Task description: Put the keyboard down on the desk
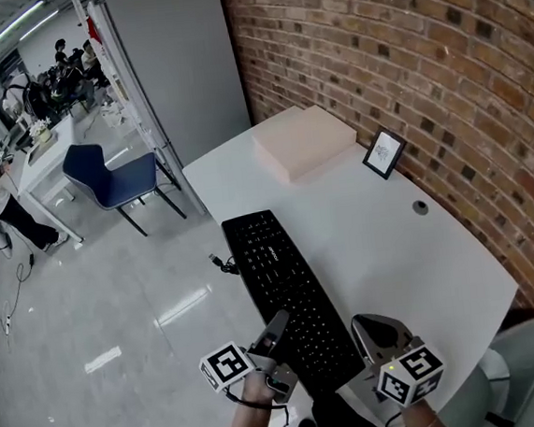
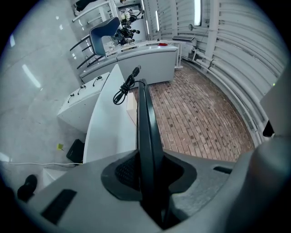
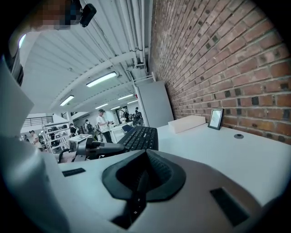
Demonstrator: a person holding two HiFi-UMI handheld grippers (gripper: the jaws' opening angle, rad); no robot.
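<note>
Head view: the keyboard (image 1: 283,286) is carried near end first, not yet put down. It lies flat along the left edge of the desk (image 1: 392,243), its long axis running from the person toward the far left corner, keys up. Whether it touches the top I cannot tell. The left gripper (image 1: 277,332) is at its left edge and the right gripper (image 1: 370,331) at its near right end.

Left gripper view: the jaws are clamped partway shut on the keyboard's thin edge. The board runs straight away, and its cable (image 2: 125,88) is coiled at the far end.

Right gripper view: the jaws are nearly together and appear to pinch the near edge, with keys showing in the gap.

Next, I judge: lower it level onto the top, fully inboard, then let go with both grippers.
</note>
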